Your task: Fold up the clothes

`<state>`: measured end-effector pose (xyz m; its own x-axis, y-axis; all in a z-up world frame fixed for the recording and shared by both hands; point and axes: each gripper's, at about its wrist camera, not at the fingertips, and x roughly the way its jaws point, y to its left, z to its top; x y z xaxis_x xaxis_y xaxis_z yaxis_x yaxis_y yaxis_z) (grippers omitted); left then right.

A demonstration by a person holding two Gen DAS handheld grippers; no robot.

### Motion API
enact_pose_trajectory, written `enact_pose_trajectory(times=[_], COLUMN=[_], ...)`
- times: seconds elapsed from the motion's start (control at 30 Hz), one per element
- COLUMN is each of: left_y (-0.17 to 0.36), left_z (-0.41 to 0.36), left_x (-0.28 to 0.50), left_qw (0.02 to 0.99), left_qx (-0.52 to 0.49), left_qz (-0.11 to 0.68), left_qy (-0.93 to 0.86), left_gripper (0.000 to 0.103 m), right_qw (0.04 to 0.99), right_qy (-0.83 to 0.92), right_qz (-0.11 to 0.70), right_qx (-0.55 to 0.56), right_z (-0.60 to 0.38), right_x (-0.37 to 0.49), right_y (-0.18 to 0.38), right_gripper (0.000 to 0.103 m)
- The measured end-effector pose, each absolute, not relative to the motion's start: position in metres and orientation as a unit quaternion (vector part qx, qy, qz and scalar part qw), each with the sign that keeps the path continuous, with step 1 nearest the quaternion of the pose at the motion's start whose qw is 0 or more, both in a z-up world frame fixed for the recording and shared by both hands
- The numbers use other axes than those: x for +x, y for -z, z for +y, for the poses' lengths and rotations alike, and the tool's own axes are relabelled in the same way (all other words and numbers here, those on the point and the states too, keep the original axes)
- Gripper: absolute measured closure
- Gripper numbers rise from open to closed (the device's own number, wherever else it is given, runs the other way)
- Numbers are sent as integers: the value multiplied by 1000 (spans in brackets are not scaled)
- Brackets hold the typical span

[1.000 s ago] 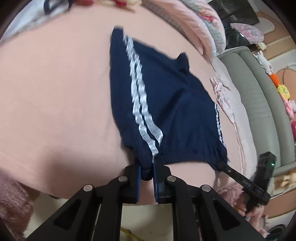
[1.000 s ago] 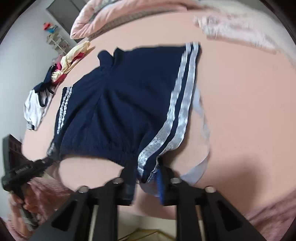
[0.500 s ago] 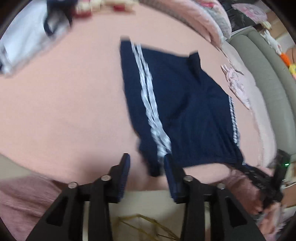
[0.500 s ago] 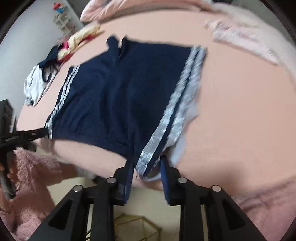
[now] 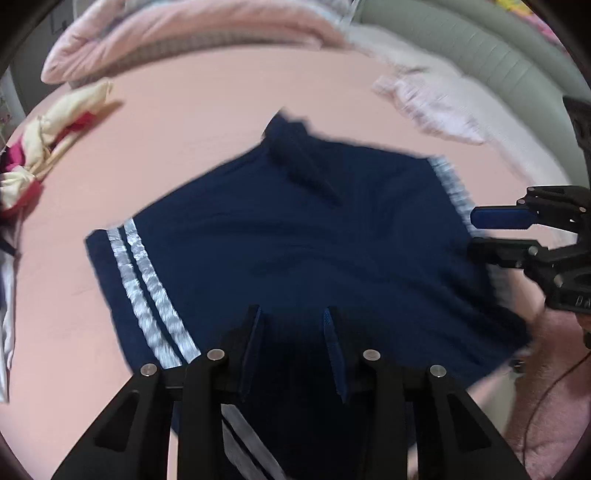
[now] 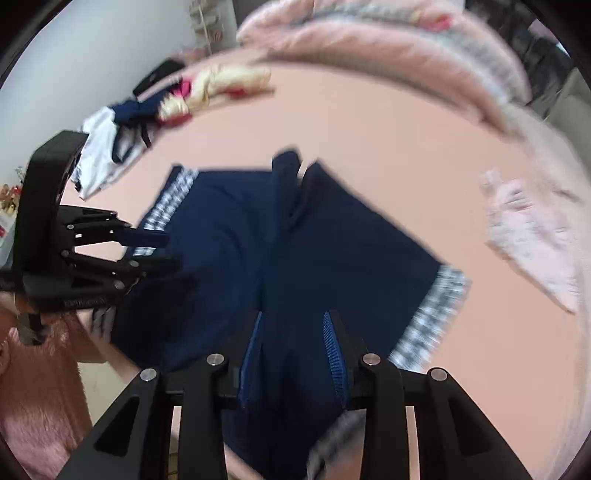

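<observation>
Navy shorts with white side stripes [image 5: 295, 240] lie spread flat on the pink bed [image 5: 207, 110]; they also show in the right wrist view [image 6: 295, 251]. My left gripper [image 5: 291, 332] is open and empty above the waistband edge. My right gripper [image 6: 291, 336] is open and empty over the shorts' near edge. The right gripper shows in the left wrist view [image 5: 491, 236] at the shorts' right side. The left gripper shows in the right wrist view [image 6: 162, 251] at the shorts' left side.
A cream and red garment [image 5: 55, 129] and a white and navy garment [image 6: 110, 147] lie at the bed's far left. A pale pink garment [image 5: 432, 107] lies at the right. Folded pink blankets [image 5: 184, 33] line the back, and a grey sofa [image 5: 480, 48] stands beyond.
Both grippers have let go of the shorts' waistband corners and opened. Both have swung inward over the middle of the shorts, which now lie flat.
</observation>
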<state>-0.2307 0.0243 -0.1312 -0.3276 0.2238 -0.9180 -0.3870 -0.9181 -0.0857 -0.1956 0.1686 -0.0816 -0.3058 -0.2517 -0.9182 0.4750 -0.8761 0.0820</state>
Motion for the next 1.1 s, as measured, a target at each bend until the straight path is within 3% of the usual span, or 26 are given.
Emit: enact_pose_trajectory(times=[0.13, 0.23, 0.37, 0.57, 0.7, 0.8, 0.87, 1.1], left_y=[138, 144, 139, 119, 117, 128, 128, 123], left_z=[5, -19, -58, -119, -131, -130, -125, -116], left_x=[-257, -282, -311, -307, -303, -312, -313, -303], left_qw=[147, 93, 73, 57, 45, 31, 32, 29], left_qx=[-529, -512, -509, -503, -508, -527, -527, -513], left_qz=[84, 104, 61, -55, -49, -66, -72, -76], left_qy=[-832, -848, -856, -860, -859, -847, -846, -854], left_gripper=[79, 75, 76, 76, 74, 73, 73, 73], right_qw=[232, 228, 196, 222, 274, 311, 302, 242], right_qy=[781, 799, 821, 837, 782, 749, 744, 810], right_qz=[121, 107, 101, 81, 127, 64, 69, 126], right_qx=[568, 545, 526, 494, 546, 581, 592, 519], right_z=[151, 146, 145, 142, 123, 140, 163, 171], right_x=[-226, -252, -298, -313, -300, -295, -282, -283], right_y=[129, 134, 136, 91, 83, 74, 77, 77], right_gripper=[70, 70, 70, 70, 70, 67, 61, 61])
